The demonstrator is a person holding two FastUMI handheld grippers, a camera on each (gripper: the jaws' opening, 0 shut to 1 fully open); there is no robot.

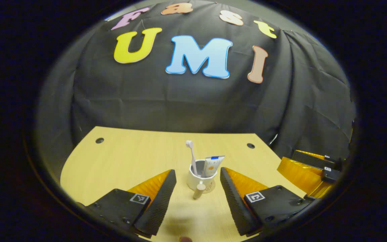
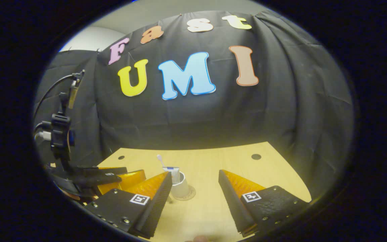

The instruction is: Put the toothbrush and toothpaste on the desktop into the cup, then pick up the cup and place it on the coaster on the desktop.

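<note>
so here's where we're at: the cup [image 1: 201, 179] is standing upright on the coaster [image 2: 189, 194] near the middle of the tabletop [image 1: 129, 158], a bit toward the back edge, with the toothbrush [image 1: 191, 156] and toothpaste [image 1: 212, 165] both sticking out of it. looks to us like the job is basically done.

our left hand-held gripper [image 1: 198, 196] has its jaws spread wide with nothing between them, the cup sitting just ahead in the gap but not touched by either finger. our right hand-held gripper [image 2: 195, 196] is open and empty too, with the cup just past its left finger.

what could still go wrong, as we see it:
- the cup's handle points back toward the left hand-held gripper, so any clumsy forward or sideways move could clip it and drag the cup off the coaster.
- the toothbrush stands tall and leans on the rim. a knock on the cup could tip it out, or topple the whole thing since the load sits high.
- the right finger near the cup could nudge it if that hand swings left.

we'd say pull both straight back, no sideways drift.
</note>
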